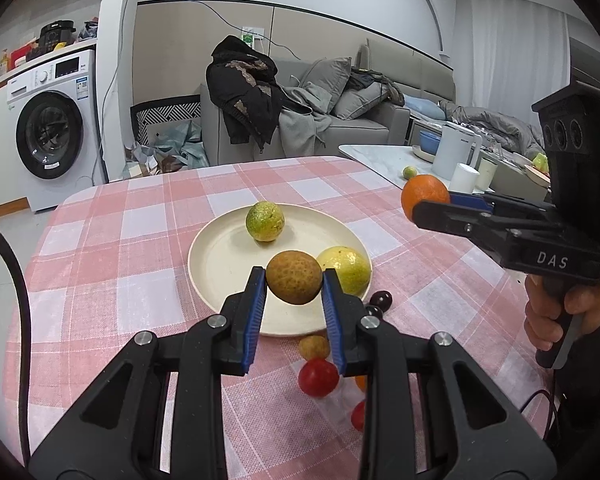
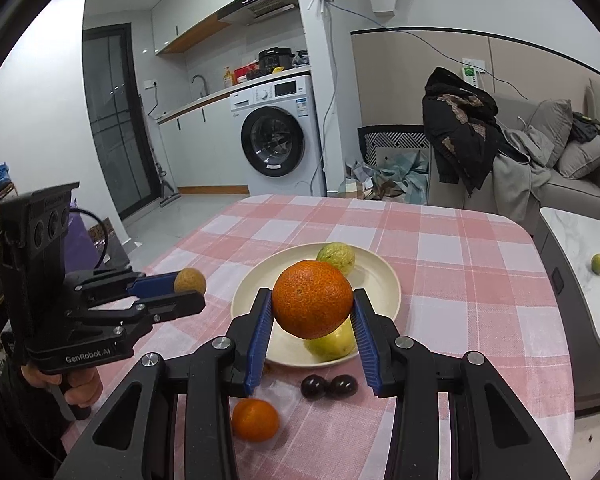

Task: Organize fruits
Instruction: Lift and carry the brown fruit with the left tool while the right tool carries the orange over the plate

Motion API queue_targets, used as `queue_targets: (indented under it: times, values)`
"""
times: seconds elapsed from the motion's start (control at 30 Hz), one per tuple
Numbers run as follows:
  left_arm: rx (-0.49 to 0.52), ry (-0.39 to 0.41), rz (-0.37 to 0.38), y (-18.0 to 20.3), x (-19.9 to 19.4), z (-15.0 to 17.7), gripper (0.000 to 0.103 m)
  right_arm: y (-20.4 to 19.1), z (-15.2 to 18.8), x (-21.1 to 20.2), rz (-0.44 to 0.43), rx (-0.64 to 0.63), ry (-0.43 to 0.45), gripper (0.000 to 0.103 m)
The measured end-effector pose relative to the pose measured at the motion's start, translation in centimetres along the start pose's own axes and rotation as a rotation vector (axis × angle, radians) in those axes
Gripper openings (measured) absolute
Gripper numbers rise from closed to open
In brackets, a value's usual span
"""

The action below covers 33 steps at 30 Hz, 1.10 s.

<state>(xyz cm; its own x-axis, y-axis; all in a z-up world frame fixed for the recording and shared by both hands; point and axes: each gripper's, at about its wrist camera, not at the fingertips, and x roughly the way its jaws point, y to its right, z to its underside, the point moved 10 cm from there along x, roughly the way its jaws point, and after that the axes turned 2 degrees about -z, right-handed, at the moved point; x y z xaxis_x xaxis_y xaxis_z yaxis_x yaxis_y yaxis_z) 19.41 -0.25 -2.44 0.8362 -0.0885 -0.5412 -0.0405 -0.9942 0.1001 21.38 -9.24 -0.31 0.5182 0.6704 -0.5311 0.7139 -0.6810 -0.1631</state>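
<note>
A cream plate point(image 1: 220, 256) point(image 2: 380, 280) sits mid-table and holds a green citrus point(image 1: 265, 221) point(image 2: 336, 257) and a yellow fruit point(image 1: 350, 268) point(image 2: 332, 346). My left gripper point(image 1: 294, 284) point(image 2: 188, 288) is shut on a brown round fruit point(image 1: 294, 282) point(image 2: 190, 280), held above the plate's near edge. My right gripper point(image 2: 312, 312) point(image 1: 432, 200) is shut on an orange point(image 2: 312, 298) point(image 1: 424, 194), held above the plate. On the cloth lie two dark cherries point(image 1: 380, 304) point(image 2: 328, 386), a small brown fruit point(image 1: 314, 347), cherry tomatoes point(image 1: 318, 377) and a small orange point(image 2: 255, 419).
The table has a pink checked cloth point(image 1: 120, 264) point(image 2: 460, 280). A white side table point(image 1: 384, 160) point(image 2: 588, 264) to the right carries a kettle point(image 1: 454, 152), cups and small citrus. A sofa point(image 1: 360, 120) and a washing machine point(image 1: 48, 136) stand behind.
</note>
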Motion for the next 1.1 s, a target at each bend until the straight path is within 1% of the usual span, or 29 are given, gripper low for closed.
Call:
queue_targets:
  times: [0.13,0.3,0.4,0.53,0.63,0.83,1.1]
  values:
    - [0.000,-0.004,-0.007,-0.2,1.3,-0.4,0.025,1.2,-0.5,0.8,0.015,0.019,0.005,0.040]
    - [-0.017,-0.017,-0.022,-1.0,2.9,-0.3,0.025,2.1,-0.7,1.8,-0.003,0.033,0.006,0.040]
    - [-0.020,-0.021,-0.033,-1.4,3.7,-0.1,0.025,2.6,-0.3,2.5,-0.014,0.047,-0.002,0.040]
    - [-0.032,-0.030,-0.041,-2.1,4.7,0.4,0.025,3.2,0.6,3.7,-0.002,0.045,-0.024,0.040]
    - [-0.036,-0.038,-0.043,-2.5,5.3,0.8,0.025,3.7,1.2,4.4,-0.029,0.074,-0.040,0.040]
    - [-0.040,-0.067,-0.051,-3.1,6.7,1.7,0.025,4.3,1.9,5.0,-0.018,0.088,-0.055,0.040]
    - [-0.035,-0.087,-0.057,-3.3,7.6,2.1,0.025,5.4,2.5,6.0,0.005,0.123,-0.082,0.040]
